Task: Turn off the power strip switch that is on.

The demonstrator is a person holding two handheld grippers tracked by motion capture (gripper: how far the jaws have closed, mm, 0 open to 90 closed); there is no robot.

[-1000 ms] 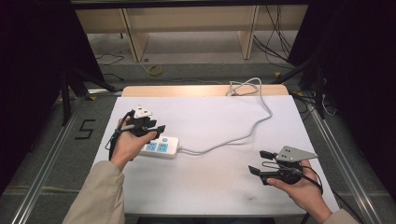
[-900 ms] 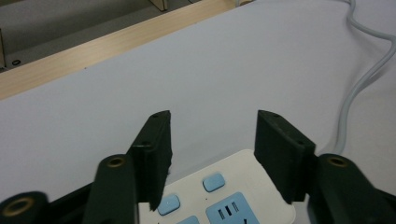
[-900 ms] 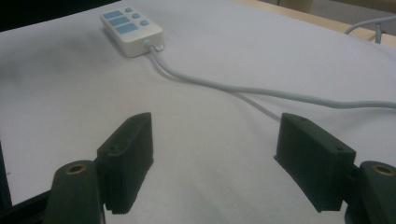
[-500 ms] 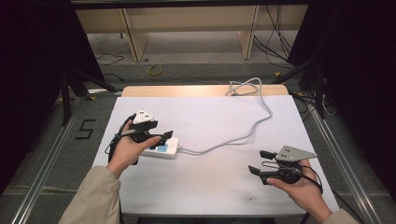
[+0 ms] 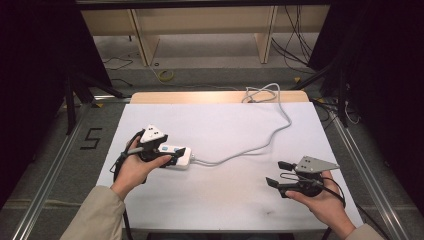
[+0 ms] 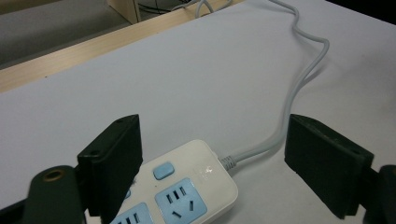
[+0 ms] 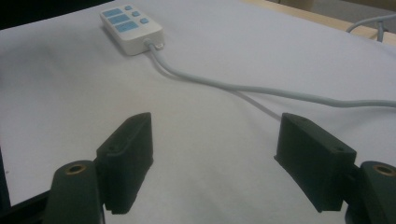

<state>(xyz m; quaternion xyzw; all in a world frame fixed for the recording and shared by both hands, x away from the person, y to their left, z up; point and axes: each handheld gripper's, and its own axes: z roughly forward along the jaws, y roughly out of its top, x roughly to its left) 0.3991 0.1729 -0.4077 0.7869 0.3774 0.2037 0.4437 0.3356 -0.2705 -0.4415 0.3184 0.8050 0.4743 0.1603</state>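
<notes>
Changing since a second ago: left gripper (image 5: pixel 176 154) has drawn back toward the person along the power strip (image 5: pixel 176 156), and its jaws have just been opening; the strip lies between them, the pads off it.
Staying put: right gripper (image 5: pixel 276 175) and the power strip rest where they were a second ago.
Near edge: the person's forearms in beige sleeves come in from the bottom of the high view, left hand (image 5: pixel 135 167) and right hand (image 5: pixel 320 197) each around a gripper body.
Surface: white table (image 5: pixel 235 195), bare apart from the strip and its cord; a pale wooden edge (image 5: pixel 200 96) runs along the far side.
Left gripper state: jaws spread wide over the strip's cord end; in the left gripper view the left pad (image 6: pixel 114 163) stands at the strip's side near the blue switch (image 6: pixel 162 170), the right pad (image 6: pixel 327 161) well clear of it; nothing gripped.
Right gripper state: jaws wide apart, nothing between them, held low over bare table at the near right, well apart from the strip.
Power strip: flat on the table's left half, white with blue sockets.
Cord (image 5: pixel 240 150): grey, runs right from the strip, then curves to the far edge and coils there.
Room beyond: grey floor with loose cables, wooden shelf legs (image 5: pixel 142 42), dark surroundings at both sides.
</notes>
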